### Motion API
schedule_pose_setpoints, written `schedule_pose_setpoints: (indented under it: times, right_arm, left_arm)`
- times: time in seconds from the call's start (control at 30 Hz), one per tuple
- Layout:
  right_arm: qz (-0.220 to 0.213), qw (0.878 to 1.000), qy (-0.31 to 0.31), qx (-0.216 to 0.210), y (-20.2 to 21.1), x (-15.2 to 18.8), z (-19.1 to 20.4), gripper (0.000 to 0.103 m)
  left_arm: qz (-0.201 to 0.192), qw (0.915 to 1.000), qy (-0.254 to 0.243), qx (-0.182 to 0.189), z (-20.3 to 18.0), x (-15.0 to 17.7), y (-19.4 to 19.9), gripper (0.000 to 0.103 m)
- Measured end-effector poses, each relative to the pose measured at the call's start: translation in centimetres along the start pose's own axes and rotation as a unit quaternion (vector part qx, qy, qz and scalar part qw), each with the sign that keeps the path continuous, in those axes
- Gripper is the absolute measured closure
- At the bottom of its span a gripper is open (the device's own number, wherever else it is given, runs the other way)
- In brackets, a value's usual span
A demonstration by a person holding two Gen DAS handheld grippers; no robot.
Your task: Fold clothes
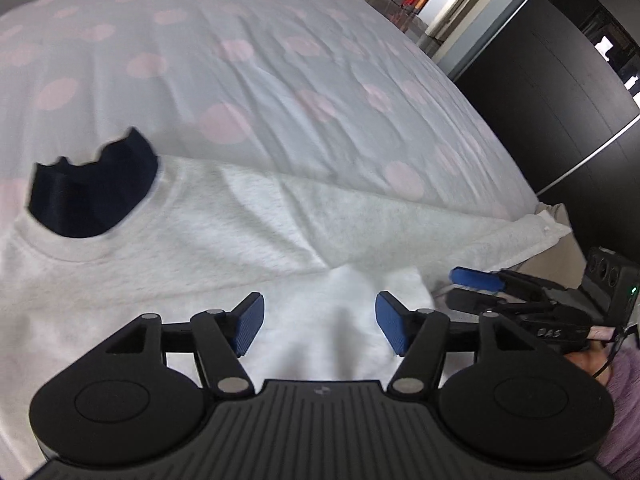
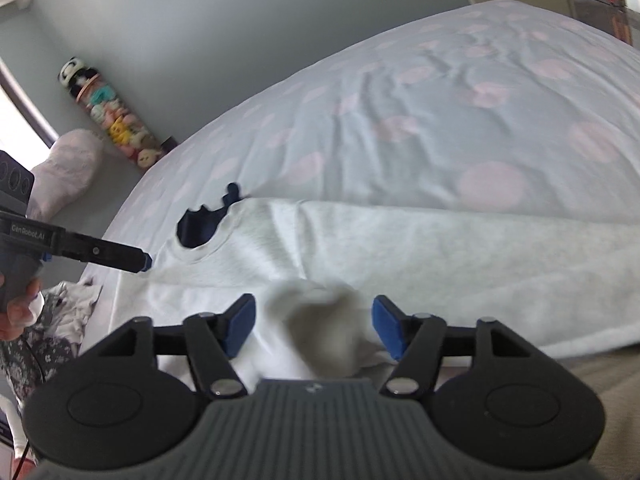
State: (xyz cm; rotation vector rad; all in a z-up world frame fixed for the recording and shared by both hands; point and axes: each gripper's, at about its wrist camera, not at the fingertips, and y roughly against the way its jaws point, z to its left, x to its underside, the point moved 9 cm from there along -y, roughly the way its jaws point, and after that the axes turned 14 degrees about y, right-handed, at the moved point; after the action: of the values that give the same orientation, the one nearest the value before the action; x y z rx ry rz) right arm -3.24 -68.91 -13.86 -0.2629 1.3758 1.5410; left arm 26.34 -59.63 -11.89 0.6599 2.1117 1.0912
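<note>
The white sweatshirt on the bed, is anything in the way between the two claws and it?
Nothing visible is. The left claw hangs open right over the white sweatshirt, and the right claw is open with a bunched bit of that sweatshirt between its pads. Only the spotted bedcover lies beyond it.

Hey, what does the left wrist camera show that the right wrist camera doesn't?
Only the left wrist view shows the dark wardrobe beside the bed and the corner of the bedspread by the right gripper seen from the side.

Only the right wrist view shows the tube of small toys against the wall, a pale plush cushion, and a bunched lump of white cloth between the open jaws.

Both show the white sweatshirt with its dark navy collar lying on the pink-dotted bedspread.
</note>
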Motion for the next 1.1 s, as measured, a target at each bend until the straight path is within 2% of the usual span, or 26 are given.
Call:
schedule_pose_setpoints:
  times: [0.1, 0.2, 0.3, 0.37, 0.53, 0.67, 0.8, 0.87, 0.93, 0.97, 1.0, 1.03, 1.1]
  right_arm:
    - [0.014, 1.0, 0.003, 0.008, -0.8, 0.0, 0.6, 0.022]
    - [0.035, 0.999, 0.004, 0.029, -2.0, 0.1, 0.2, 0.022]
    - [0.046, 0.998, 0.007, 0.044, -3.4, 0.0, -0.5, 0.022]
    - [0.051, 0.997, 0.009, 0.052, -4.3, 0.0, -1.0, 0.022]
    - [0.063, 0.997, 0.007, 0.053, -6.1, 0.2, -1.2, 0.024]
    - [0.066, 0.996, 0.013, 0.051, -6.6, 0.2, -0.7, 0.024]
    - [0.068, 0.996, 0.025, 0.055, -6.9, 0.0, 0.0, 0.035]
    - [0.068, 0.995, 0.036, 0.062, -6.8, -0.1, 0.3, 0.042]
    - [0.068, 0.994, 0.051, 0.073, -6.7, -0.1, 0.5, 0.061]
    - [0.067, 0.993, 0.056, 0.076, -6.6, -0.2, 0.5, 0.069]
    - [0.065, 0.993, 0.058, 0.078, -6.4, -0.3, 0.6, 0.082]
    - [0.062, 0.993, 0.059, 0.078, -6.2, -0.4, 0.6, 0.088]
    - [0.055, 0.993, 0.064, 0.077, -5.7, -0.8, 1.0, 0.096]
  left_arm:
    - [-0.027, 0.9985, -0.001, -0.047, 3.7, -0.3, 1.7, 0.043]
    - [-0.054, 0.9937, 0.007, -0.098, 8.4, -0.7, 3.6, 0.043]
    - [-0.092, 0.9838, 0.036, -0.15, 13.2, -1.2, 5.8, 0.043]
    - [-0.113, 0.9747, 0.079, -0.176, 16.8, -1.3, 7.2, 0.043]
    - [-0.122, 0.96, 0.147, -0.205, 23.3, -1.4, 7.5, 0.043]
    - [-0.127, 0.9535, 0.191, -0.195, 25.9, -1.9, 6.1, 0.043]
    - [-0.132, 0.9461, 0.221, -0.196, 27.0, -2.4, 4.5, 0.043]
    - [-0.132, 0.9413, 0.224, -0.215, 27.4, -2.6, 4.1, 0.049]
    - [-0.125, 0.937, 0.229, -0.232, 28.0, -2.4, 3.9, 0.081]
    - [-0.122, 0.9362, 0.229, -0.237, 28.2, -2.3, 4.0, 0.086]
    - [-0.122, 0.9374, 0.225, -0.236, 28.2, -2.2, 4.3, 0.092]
    - [-0.123, 0.9385, 0.222, -0.235, 28.1, -2.1, 4.5, 0.098]
    - [-0.123, 0.9407, 0.214, -0.233, 28.1, -1.9, 5.0, 0.098]
